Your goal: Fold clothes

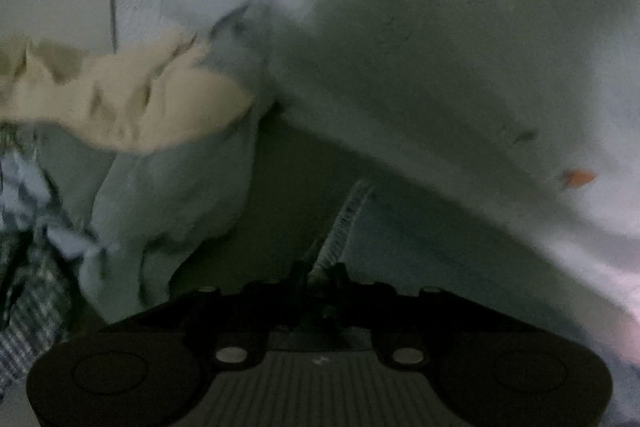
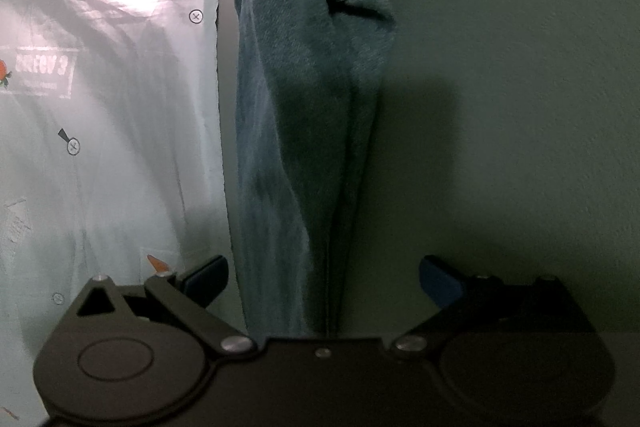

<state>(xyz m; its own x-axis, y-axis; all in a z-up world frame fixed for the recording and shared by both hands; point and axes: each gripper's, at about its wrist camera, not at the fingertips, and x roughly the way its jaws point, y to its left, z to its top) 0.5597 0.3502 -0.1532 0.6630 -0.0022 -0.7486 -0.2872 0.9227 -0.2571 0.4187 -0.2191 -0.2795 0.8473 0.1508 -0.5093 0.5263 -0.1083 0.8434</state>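
In the left wrist view a pale printed shirt (image 1: 440,47) hangs and drapes across the frame, blurred. My left gripper (image 1: 322,273) is shut on a stitched edge of cloth (image 1: 348,215) that runs up from its tips. In the right wrist view a blue denim garment (image 2: 304,115) hangs down between the fingers of my right gripper (image 2: 322,277), which is open. Its blue pads (image 2: 208,277) stand wide apart on either side of the denim. The pale printed shirt (image 2: 104,115) hangs to the left of the denim.
A cream crumpled cloth (image 1: 132,99) lies at the left of the left wrist view, with a plaid cloth (image 1: 28,291) at the lower left. A dark green surface (image 2: 512,87) fills the right of the right wrist view.
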